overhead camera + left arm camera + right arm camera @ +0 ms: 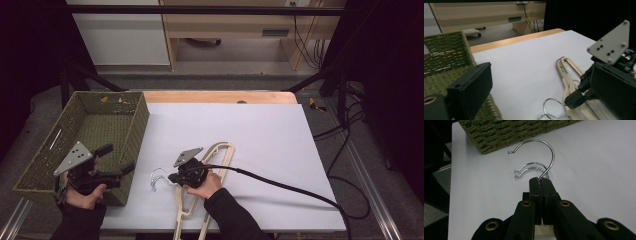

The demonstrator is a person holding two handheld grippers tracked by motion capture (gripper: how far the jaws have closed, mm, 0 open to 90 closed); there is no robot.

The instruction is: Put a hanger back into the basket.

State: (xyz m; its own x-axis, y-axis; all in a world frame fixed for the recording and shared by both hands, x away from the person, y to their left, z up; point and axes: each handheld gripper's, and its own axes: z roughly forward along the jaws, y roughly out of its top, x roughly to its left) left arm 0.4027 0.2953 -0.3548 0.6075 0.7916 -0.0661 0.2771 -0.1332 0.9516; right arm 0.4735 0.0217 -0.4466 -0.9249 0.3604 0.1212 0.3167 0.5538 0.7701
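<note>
Between the right claw's pressed-together tips sits the top hanger's hook, pinched at its base.

- No text, label, brand, number or sign can be read in any of the three views.
- The grey plate on the right gripper bears only screws and small holes, no marking.
- The dark panel on the far cabinet is too small and blurred to tell whether it carries writing.
- The basket, the hangers and the white sheet carry no print.
</note>
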